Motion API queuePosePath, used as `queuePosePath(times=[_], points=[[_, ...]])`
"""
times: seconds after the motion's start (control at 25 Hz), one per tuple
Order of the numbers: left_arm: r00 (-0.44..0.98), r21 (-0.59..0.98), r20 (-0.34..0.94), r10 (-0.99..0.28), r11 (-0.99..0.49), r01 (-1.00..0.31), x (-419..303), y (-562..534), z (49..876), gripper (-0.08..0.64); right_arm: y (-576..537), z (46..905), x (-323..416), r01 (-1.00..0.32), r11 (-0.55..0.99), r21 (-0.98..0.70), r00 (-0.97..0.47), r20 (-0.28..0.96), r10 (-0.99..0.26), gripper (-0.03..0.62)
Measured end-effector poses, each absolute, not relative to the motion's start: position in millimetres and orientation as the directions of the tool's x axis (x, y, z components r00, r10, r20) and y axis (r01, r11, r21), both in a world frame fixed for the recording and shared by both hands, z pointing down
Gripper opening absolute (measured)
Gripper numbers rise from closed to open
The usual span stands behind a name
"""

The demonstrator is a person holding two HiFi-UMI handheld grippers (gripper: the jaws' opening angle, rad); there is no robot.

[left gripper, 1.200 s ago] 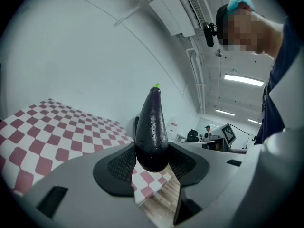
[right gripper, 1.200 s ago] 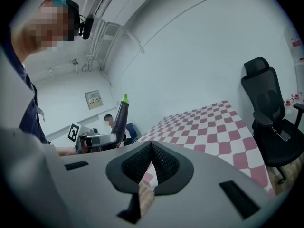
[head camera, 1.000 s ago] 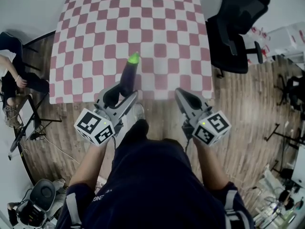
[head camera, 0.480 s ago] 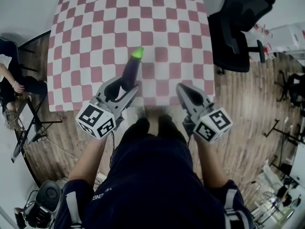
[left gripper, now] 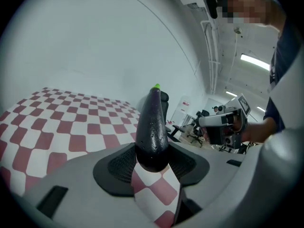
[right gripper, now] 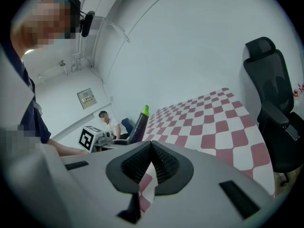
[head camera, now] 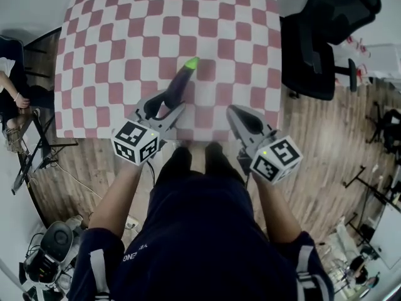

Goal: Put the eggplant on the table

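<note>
A dark purple eggplant (head camera: 180,82) with a green tip is held by its thick end in my left gripper (head camera: 164,107), above the near edge of the red-and-white checked table (head camera: 125,30). It points away from me and to the right. In the left gripper view the eggplant (left gripper: 152,125) stands between the two black pads, and the left gripper (left gripper: 152,161) is shut on it. My right gripper (head camera: 237,116) hangs beside it at the table's near edge; in its own view the right gripper (right gripper: 151,148) is shut with nothing between its pads. That view also shows the eggplant (right gripper: 138,125) to its left.
A black office chair (head camera: 326,36) stands close to the table's right side. A seated person (head camera: 12,99) and a black stand (head camera: 37,155) are on the left. Gear (head camera: 47,259) lies on the wood floor at lower left.
Both grippers have moved forward to the table's near edge and lower. The eggplant went with the left gripper and now leans more to the right.
</note>
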State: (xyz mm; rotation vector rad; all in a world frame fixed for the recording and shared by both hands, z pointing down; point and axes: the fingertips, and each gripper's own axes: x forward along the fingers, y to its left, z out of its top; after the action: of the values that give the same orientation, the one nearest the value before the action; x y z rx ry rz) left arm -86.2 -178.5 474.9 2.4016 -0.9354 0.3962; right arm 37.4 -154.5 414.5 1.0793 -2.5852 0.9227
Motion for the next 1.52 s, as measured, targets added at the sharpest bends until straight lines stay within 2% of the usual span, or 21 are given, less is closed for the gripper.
queuePosePath(times=[0.44,0.76,1.2,1.52], points=[[0.591,0.211,0.683,-0.429,-0.659,-0.722,-45,-208,570,0.227,-173,450,84,-0.682,0.522,-0.511,-0.73,0.434,-0.528,0.015],[0.449,0.076,0.831,-0.328,-0.733,-0.676,-35,-218,615,0.229,-182,467,107,-0.69,0.492,-0.531,-0.722,0.454,-0.522,0.016],[0.281,-0.011,0.933,-0.224,-0.799,-0.601,-39,-211,646,0.23,-184,483,115,-0.695,0.463,-0.55,-0.716,0.469,-0.517,0.015],[0.246,0.004,0.955,-0.165,-0.823,-0.568,-37,-207,652,0.239,-188,485,115,-0.695,0.453,-0.559,-0.715,0.468,-0.519,0.015]])
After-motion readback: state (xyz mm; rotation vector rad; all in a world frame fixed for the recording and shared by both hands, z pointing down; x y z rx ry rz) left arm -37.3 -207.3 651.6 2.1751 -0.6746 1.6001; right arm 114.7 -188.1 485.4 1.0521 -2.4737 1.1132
